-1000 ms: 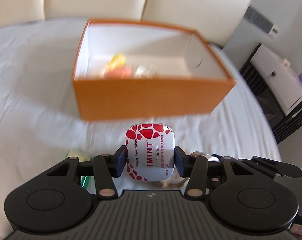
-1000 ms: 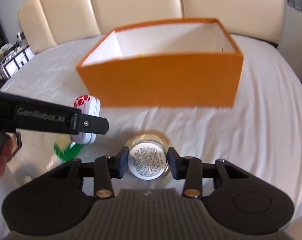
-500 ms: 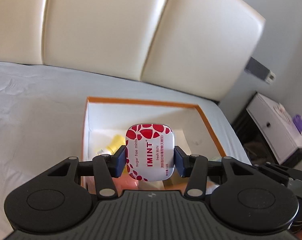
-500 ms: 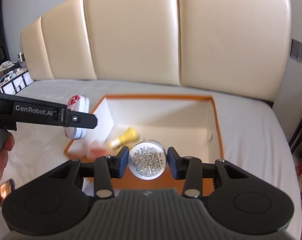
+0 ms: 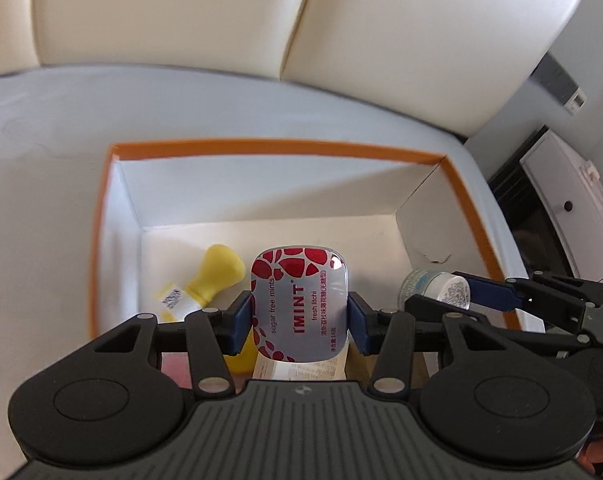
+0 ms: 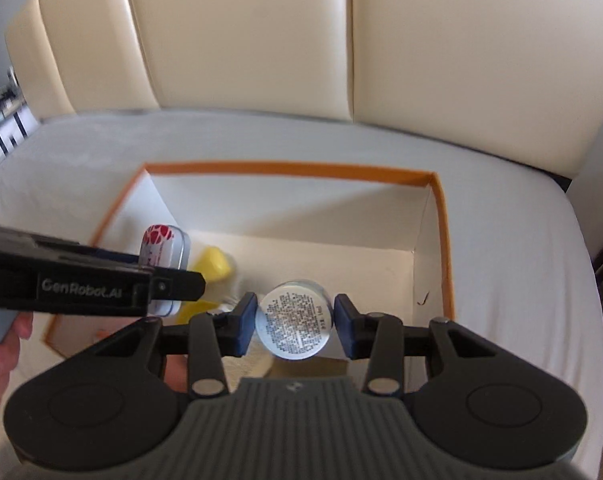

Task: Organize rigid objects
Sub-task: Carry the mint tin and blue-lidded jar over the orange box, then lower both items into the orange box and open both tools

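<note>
My left gripper (image 5: 299,316) is shut on a red-and-silver mint tin (image 5: 299,300) and holds it over the open orange box (image 5: 277,150), on its left side. My right gripper (image 6: 295,326) is shut on a small round jar (image 6: 295,326) and holds it over the box's (image 6: 285,168) right part. The jar also shows in the left wrist view (image 5: 437,288), and the tin in the right wrist view (image 6: 163,248). A yellow bottle-shaped item (image 5: 209,276) lies on the box floor.
The box stands on a bed with a white sheet (image 6: 509,240) and a cream padded headboard (image 6: 261,40). More small items lie in the box under my left gripper, mostly hidden. A white cabinet (image 5: 573,208) stands to the right of the bed.
Both grippers rose from the sheet in front of the box and moved forward over its rim. They now hold the tin and the jar lower, inside the box opening.
</note>
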Demonstrator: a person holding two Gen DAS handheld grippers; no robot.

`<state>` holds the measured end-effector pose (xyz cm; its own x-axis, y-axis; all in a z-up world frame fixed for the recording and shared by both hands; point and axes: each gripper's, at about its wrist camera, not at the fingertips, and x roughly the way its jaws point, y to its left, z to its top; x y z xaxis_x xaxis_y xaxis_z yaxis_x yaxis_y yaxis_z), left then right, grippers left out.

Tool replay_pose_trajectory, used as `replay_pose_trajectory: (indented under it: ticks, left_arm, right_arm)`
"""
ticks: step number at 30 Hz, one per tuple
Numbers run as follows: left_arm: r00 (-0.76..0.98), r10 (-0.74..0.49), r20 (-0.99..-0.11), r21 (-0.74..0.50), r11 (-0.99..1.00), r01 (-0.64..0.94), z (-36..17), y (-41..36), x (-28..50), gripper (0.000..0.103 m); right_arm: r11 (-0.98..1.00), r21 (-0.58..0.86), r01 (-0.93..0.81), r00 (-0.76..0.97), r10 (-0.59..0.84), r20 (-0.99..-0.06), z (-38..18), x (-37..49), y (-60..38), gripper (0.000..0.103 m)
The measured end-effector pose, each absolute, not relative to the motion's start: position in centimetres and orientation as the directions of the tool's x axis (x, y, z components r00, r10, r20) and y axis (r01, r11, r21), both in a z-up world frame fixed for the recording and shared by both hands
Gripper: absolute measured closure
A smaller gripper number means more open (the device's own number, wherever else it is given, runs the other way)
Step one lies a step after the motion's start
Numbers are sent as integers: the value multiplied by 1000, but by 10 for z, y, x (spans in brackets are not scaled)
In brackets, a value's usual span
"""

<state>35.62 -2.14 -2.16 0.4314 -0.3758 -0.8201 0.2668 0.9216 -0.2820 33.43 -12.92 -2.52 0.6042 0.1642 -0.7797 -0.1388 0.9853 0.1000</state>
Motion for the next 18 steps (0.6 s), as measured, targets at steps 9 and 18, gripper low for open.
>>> replay_pose_trajectory:
  ticks: [9,18]
  left_arm:
    - [334,-386,-860,-339,921,193,-54,-21,392,47]
    - [297,-386,-873,-368,923,117,-76,-15,405,47]
  right_arm:
    - [983,39,-178,479,121,-870,-60,379,-120,62]
    - [976,6,-217,425,100,-900,-77,394,-106,62]
